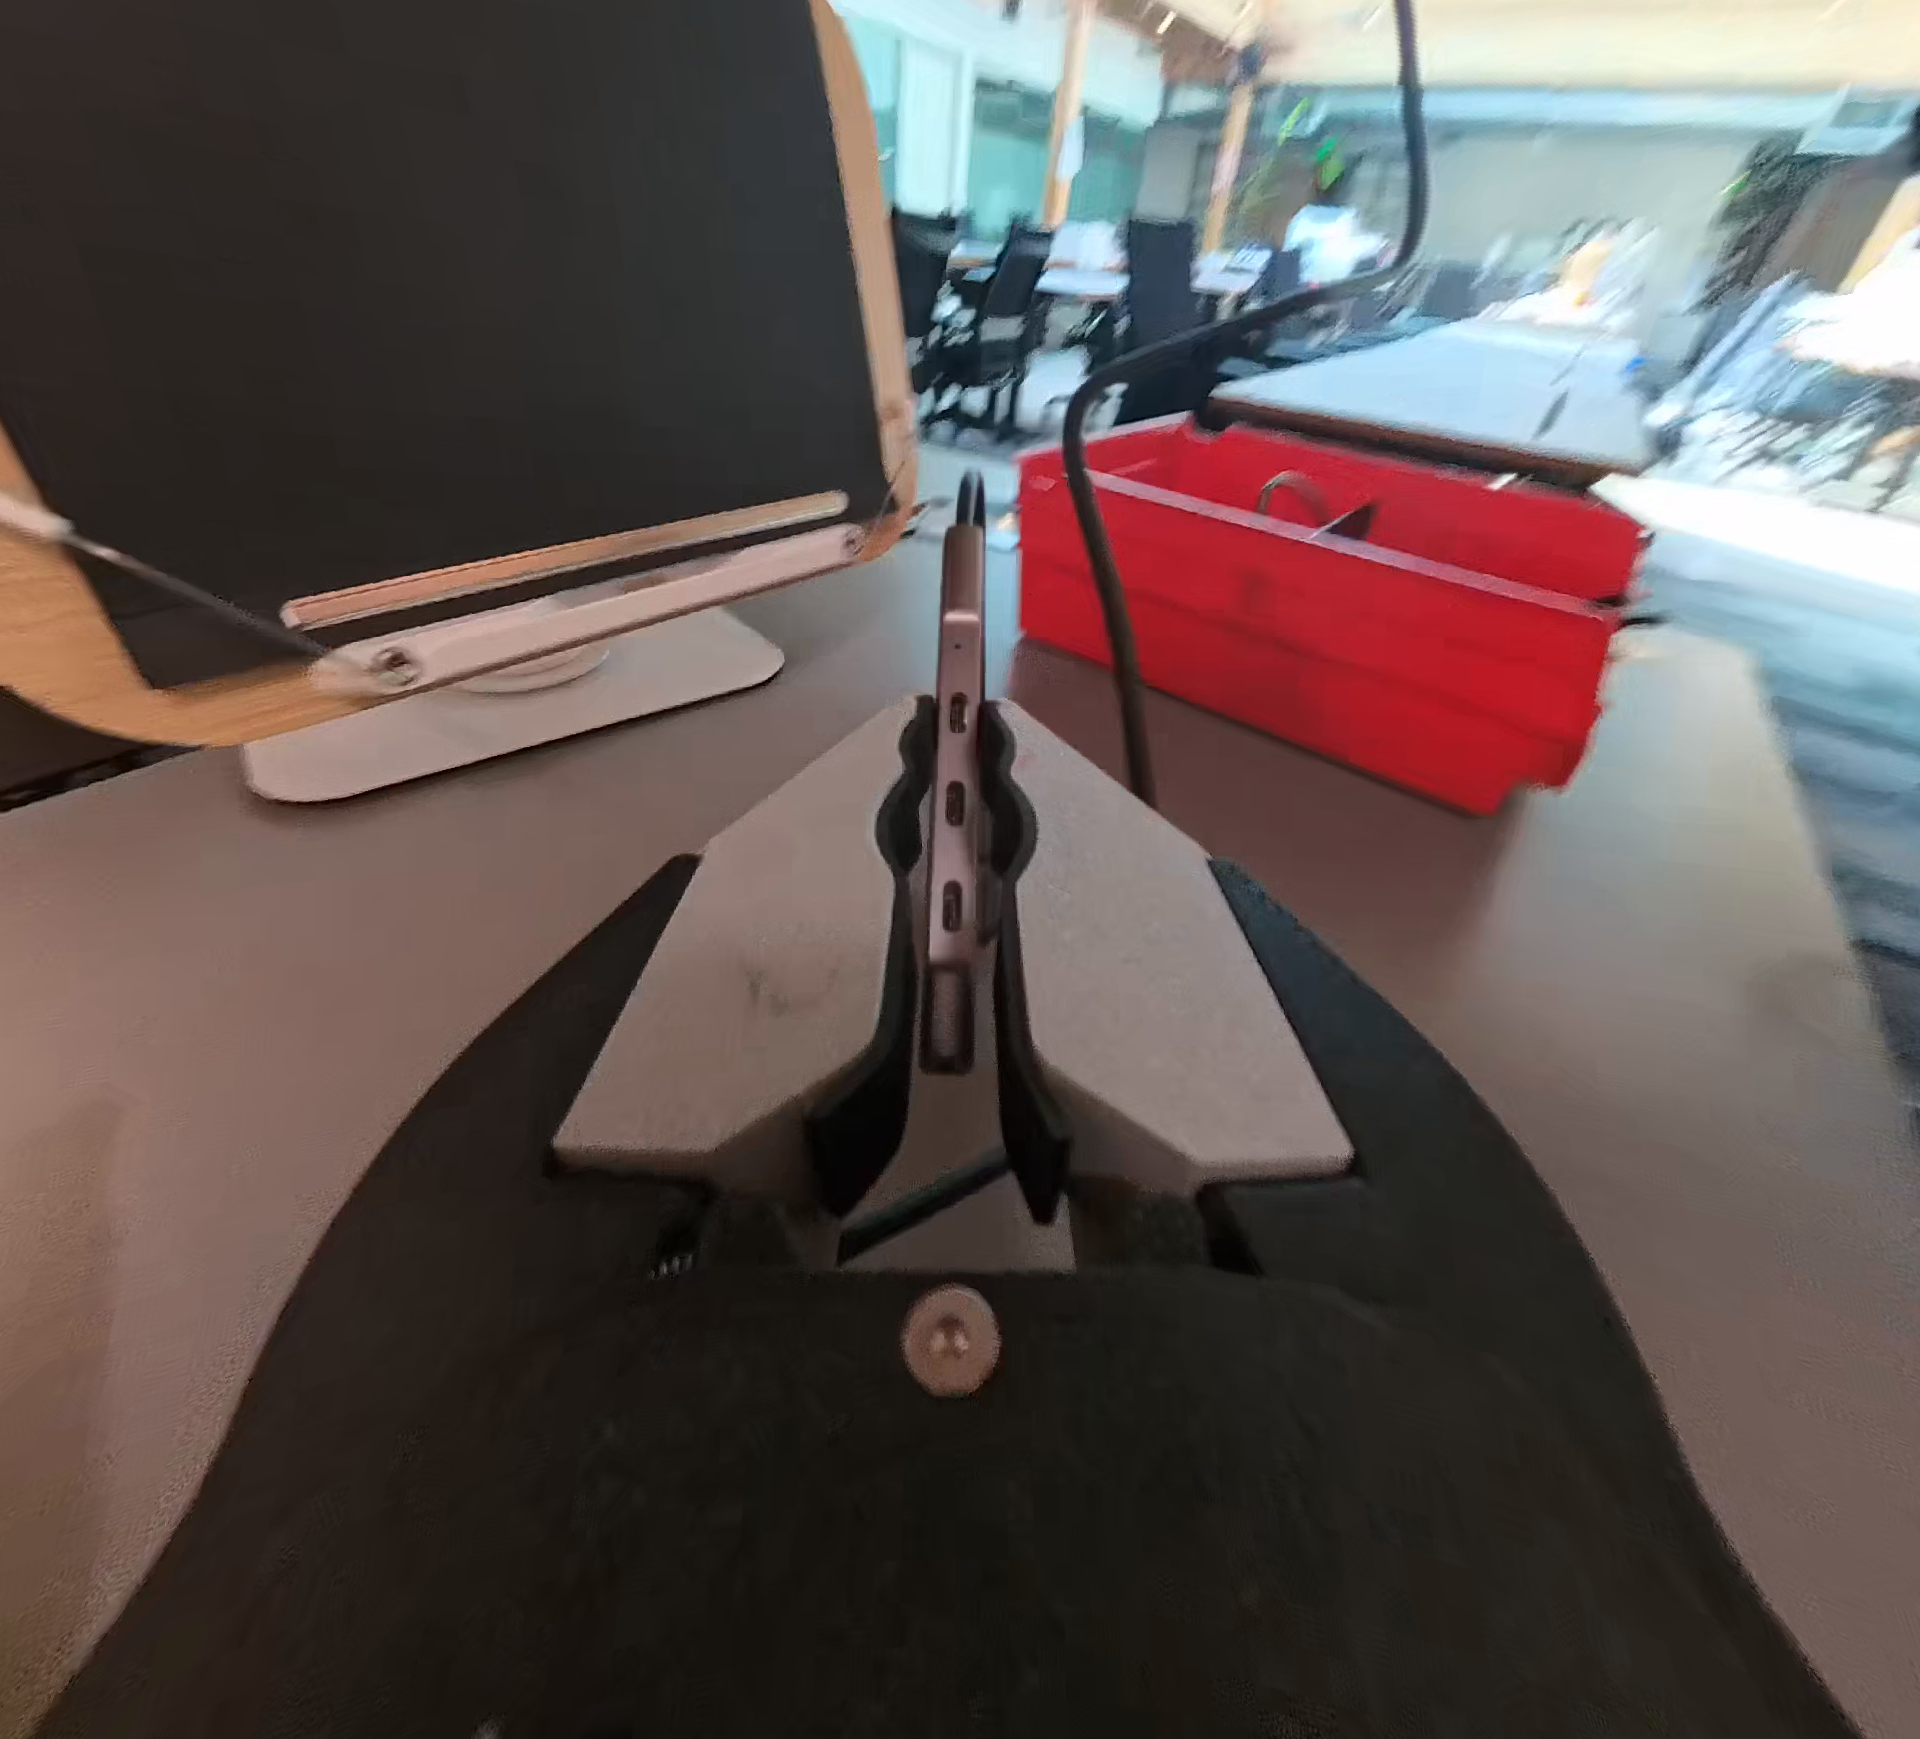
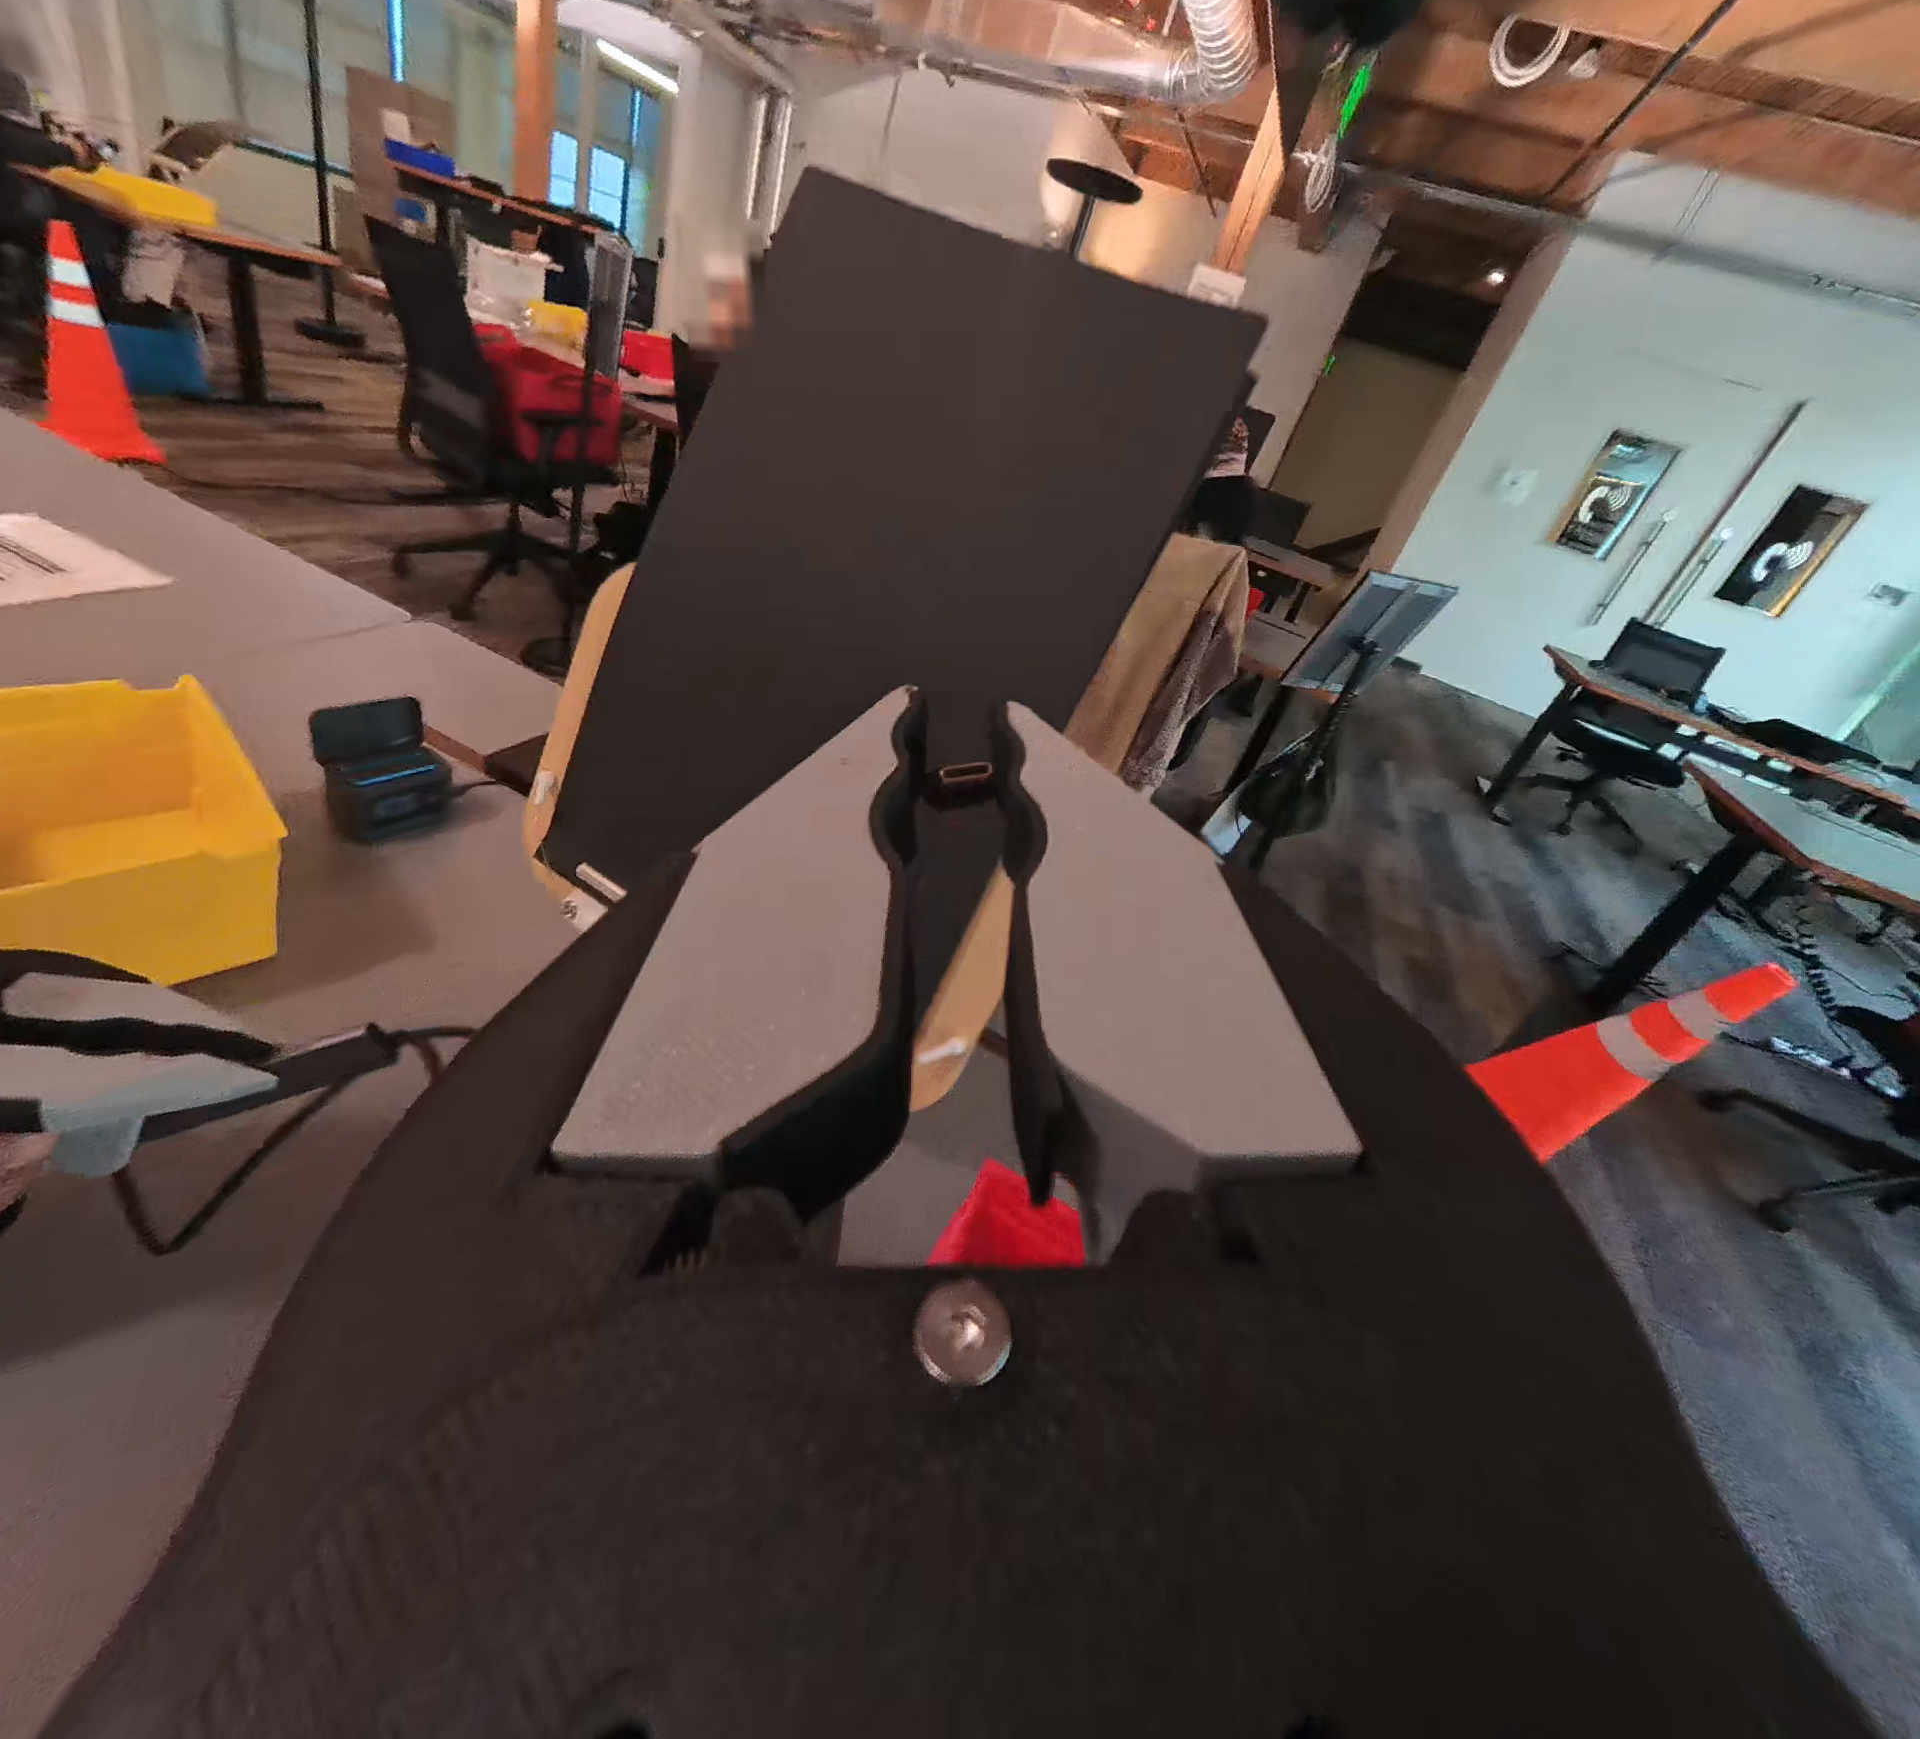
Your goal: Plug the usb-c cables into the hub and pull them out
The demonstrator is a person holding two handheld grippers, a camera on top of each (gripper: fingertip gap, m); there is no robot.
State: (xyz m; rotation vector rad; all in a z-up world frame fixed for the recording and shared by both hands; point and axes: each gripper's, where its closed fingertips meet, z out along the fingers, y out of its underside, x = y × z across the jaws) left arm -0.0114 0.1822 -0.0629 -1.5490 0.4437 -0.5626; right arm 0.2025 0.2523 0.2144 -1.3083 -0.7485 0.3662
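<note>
The left claw (image 1: 956,754) clamps the hub (image 1: 958,816) edge-up, long axis pointing away at frame centre, while the right claw (image 2: 961,780) pinches a plug (image 2: 964,773) tip-forward, off to the hub's right.

No writing can be read in either view. A white sheet of paper (image 2: 62,559) at the left edge of the grey worktop (image 2: 260,650) carries dark printed lines, too blurred and too small to make out, and the two framed pictures (image 2: 1704,526) on the far white wall show only pale curved shapes. The small black box (image 2: 382,770) beside the yellow bin (image 2: 125,837) has a bluish lit front with nothing legible on it
</note>
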